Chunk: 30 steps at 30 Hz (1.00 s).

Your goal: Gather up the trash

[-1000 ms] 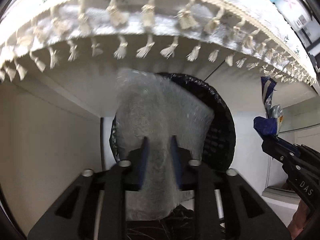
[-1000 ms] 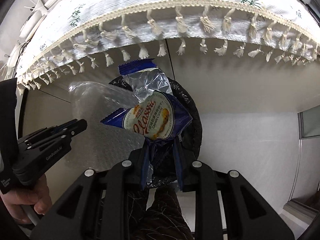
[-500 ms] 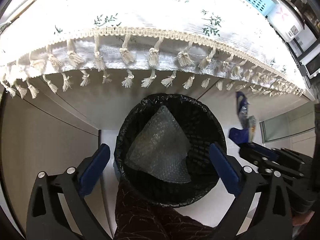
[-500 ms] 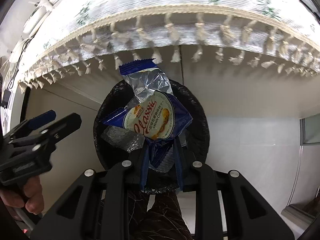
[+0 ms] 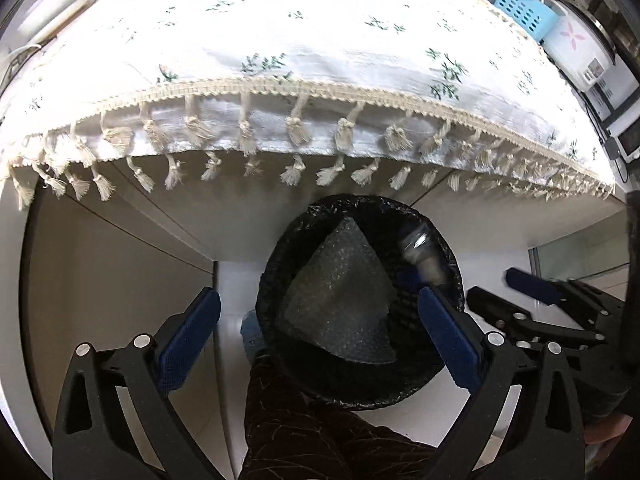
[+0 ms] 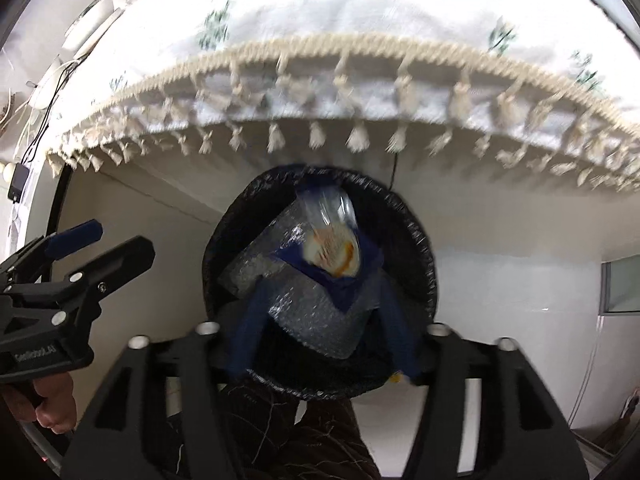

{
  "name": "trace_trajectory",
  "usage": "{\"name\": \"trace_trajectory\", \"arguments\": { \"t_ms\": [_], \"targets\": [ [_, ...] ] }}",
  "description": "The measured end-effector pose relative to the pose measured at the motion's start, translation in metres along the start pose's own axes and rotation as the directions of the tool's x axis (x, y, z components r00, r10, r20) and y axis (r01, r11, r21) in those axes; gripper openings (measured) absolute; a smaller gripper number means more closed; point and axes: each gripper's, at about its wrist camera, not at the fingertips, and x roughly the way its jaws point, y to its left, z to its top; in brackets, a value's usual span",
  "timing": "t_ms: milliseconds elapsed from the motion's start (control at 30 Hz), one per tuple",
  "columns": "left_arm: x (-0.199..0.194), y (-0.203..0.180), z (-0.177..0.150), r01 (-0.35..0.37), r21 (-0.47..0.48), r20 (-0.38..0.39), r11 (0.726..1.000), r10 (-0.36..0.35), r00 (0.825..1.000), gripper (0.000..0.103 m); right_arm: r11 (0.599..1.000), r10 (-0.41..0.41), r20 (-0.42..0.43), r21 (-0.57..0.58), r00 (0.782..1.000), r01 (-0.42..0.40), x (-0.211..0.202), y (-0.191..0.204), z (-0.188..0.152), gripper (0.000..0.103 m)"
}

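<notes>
A black-lined bin [image 5: 360,201] stands on the floor below the table edge. A sheet of bubble wrap [image 5: 340,300] lies inside it. My left gripper [image 5: 318,340] hangs above the bin, open wide and empty. My right gripper [image 6: 322,332] is over the same bin [image 6: 424,240], and its jaws are opening. The blue cookie wrapper [image 6: 332,248] is blurred, free of the pads and dropping onto the bubble wrap [image 6: 316,316]. In the left wrist view the wrapper [image 5: 420,252] shows at the bin's right side, and the right gripper [image 5: 490,284] sits further right.
A table with a white flowered, fringed cloth [image 5: 320,60] overhangs the bin. A blue basket [image 5: 524,8] and a white cooker [image 5: 576,48] stand at its far right. A person's dark trouser leg [image 5: 320,432] is just below the bin. The left gripper [image 6: 124,236] shows at the left.
The left gripper let go of the bubble wrap, which fell into the bin, and it rose. The right gripper's jaws have parted and the cookie wrapper has dropped from them.
</notes>
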Motion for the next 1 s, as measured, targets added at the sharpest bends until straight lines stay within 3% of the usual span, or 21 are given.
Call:
{"name": "trace_trajectory", "arguments": {
  "t_ms": [233,467,667,800,1000],
  "targets": [
    [-0.037,-0.003,0.014,-0.037,-0.021,0.045,0.999,0.038,0.998,0.097,0.997,-0.037,0.083,0.065,0.996,0.032,-0.06,-0.012,0.008,0.091],
    [-0.111,-0.01,0.027,0.014,-0.018,0.076,1.0,-0.013,0.997,0.097,0.993,-0.09,0.163,0.089,0.982,0.076,-0.151,-0.006,0.016,0.095],
    [-0.167,-0.018,0.024,0.029,-0.013,0.09,0.999,-0.028,0.996,0.097,0.996,-0.075,0.196,0.063,0.978,0.064,-0.21,0.008,0.008,0.095],
    [-0.189,-0.024,0.013,0.028,0.008,0.091,1.0,-0.029,0.995,0.097,0.994,-0.095,0.199,0.079,0.975,0.081,-0.23,0.011,-0.003,0.095],
    [-0.191,-0.025,0.001,0.032,0.012,0.069,0.999,-0.033,0.997,0.097,0.991,-0.106,0.188,0.104,0.976,0.088,-0.235,0.01,-0.01,0.095]
  ]
}}
